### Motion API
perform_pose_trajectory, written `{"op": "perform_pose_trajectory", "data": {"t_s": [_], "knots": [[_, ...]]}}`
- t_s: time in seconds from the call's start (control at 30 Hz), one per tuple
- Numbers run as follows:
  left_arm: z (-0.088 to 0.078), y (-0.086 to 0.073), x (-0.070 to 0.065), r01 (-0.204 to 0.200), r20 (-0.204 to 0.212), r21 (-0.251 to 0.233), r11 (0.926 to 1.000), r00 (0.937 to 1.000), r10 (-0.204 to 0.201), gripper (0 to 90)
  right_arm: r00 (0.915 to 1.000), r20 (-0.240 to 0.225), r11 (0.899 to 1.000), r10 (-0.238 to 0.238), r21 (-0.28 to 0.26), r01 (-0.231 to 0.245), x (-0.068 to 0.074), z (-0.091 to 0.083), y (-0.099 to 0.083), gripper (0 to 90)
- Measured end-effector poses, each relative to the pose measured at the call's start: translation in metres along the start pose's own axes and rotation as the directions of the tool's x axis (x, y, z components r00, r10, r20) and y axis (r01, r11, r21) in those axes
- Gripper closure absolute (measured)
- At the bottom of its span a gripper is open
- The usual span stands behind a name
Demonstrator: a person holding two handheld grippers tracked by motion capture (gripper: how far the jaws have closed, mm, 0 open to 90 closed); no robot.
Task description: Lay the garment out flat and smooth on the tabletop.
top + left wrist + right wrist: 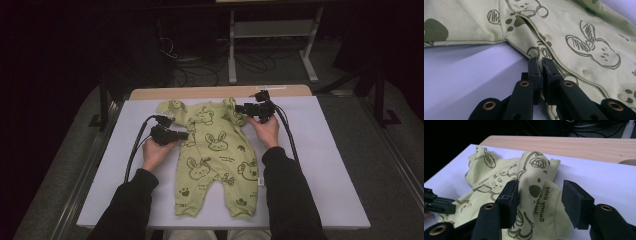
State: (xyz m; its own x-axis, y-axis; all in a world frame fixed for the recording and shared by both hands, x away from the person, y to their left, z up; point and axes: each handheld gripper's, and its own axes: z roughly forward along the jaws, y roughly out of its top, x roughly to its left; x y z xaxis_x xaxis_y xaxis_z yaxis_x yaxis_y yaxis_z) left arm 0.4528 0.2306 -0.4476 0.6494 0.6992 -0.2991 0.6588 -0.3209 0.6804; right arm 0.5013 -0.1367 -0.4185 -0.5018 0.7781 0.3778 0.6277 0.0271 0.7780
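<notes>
The romper (215, 155) lies flat on its back along the middle of the white-covered bench (320, 170), legs toward the person, neck and sleeves toward the far edge. It is a thin, pale green knit printed with bunnies and bears: light, limp and likely a little stretchy, so it should drape and fold wherever it is unsupported and drag across the cover rather than slide as one piece. Nothing about it looks fragile, though the row of snaps down the front makes a slightly stiffer line.

Nearest, the two leg cuffs rest untouched at the bench's near edge. Farther up, the left tool (175, 135) sits at the romper's left side just below the sleeve. In the left gripper view its jaws (541, 72) stand almost together at the side seam under the armpit; whether cloth is pinched between them I cannot tell, since the tips meet right at the fabric's edge.

Farther still, the right tool (246, 108) is at the right shoulder. In the right gripper view the tool (540, 195) stands wide, with the right sleeve (536, 182) bunched up between the jaws, one pad touching the cloth and the other apart from it, so nothing is gripped yet.

Seams, cuffs and the shoulder hems look like the best holds: doubled fabric gives the pads more to bite and stretches less than a single layer. A hold on each side would keep the piece from sagging or twisting when lifted.
</notes>
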Motion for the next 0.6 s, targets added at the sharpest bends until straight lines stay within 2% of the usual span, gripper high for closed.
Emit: {"op": "perform_pose_trajectory", "data": {"t_s": [0.13,0.27,0.4,0.53,0.6], "knots": [[0.000,0.000,0.000,0.004,-0.001,0.002,1.0000,1.0000,-0.004,85.2,0.9998,0.014,1.000,-0.012,-0.010,0.012,-0.001,-0.007,0.003,46.9],[0.001,0.000,0.000,0.005,-0.003,0.004,1.0000,1.0000,-0.005,85.2,0.9954,0.087,0.999,-0.040,0.013,0.039,-0.003,-0.010,0.004,47.8],[0.001,0.000,0.000,0.004,-0.002,0.005,1.0000,1.0000,-0.004,85.2,0.9934,0.113,0.998,-0.018,0.067,0.011,-0.011,-0.003,-0.001,46.6],[0.001,-0.001,0.000,0.002,-0.002,0.007,1.0000,1.0000,-0.002,85.2,0.9934,0.114,0.992,0.015,0.126,-0.030,-0.016,0.013,-0.011,38.1],[0.001,-0.001,0.000,0.002,-0.003,0.008,1.0000,1.0000,-0.002,85.2,0.9932,0.113,0.985,0.029,0.164,-0.047,-0.018,0.021,-0.016,35.7]]}}
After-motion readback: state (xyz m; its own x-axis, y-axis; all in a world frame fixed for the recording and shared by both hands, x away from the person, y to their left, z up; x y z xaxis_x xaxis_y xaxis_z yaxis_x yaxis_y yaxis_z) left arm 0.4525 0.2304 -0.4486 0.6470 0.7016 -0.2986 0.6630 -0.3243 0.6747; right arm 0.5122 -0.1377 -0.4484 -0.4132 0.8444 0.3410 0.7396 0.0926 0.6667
